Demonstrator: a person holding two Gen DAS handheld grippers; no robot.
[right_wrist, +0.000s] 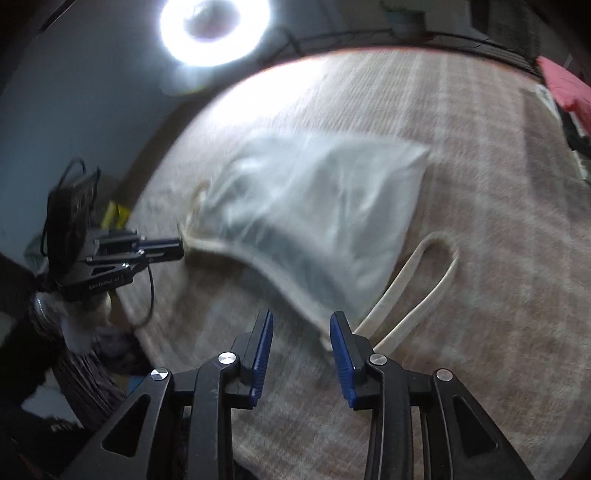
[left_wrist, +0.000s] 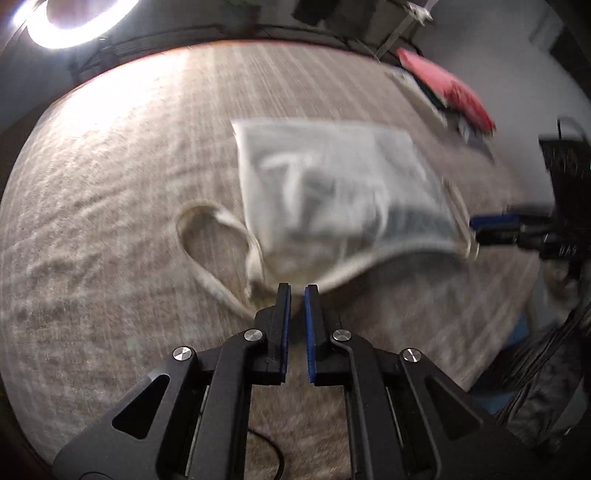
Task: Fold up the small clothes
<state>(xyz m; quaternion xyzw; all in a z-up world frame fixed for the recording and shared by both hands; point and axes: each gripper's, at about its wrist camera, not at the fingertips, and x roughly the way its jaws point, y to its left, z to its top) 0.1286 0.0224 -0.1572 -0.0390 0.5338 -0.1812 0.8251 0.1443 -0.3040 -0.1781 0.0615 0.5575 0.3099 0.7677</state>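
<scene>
Pads of the left gripper stand almost together at the lower middle of its own view, with only a thin slit between the blue faces. The hem of the white cloth runs right at their tips. Blur hides whether any fabric is nipped there. In the right wrist view this gripper sits at the left edge, its tips meeting the cloth's left corner.

The right gripper is released: its jaws stand well apart at the bottom of the frame. The cloth's near corner lies in the gap between the tips, and neither pad presses on it.

The cloth lies spread, mostly flat, in the middle of both frames on a beige striped blanket. Its near edge sags in a curve between the two grippers. One pale strap loop lies on the blanket just beside the cloth's lower left corner in the left view. A second loop lies to the lower right of the cloth in the right view.

A lit ring lamp glares at the top of both frames. A red thing, too blurred to name, lies at the blanket's upper right edge.
</scene>
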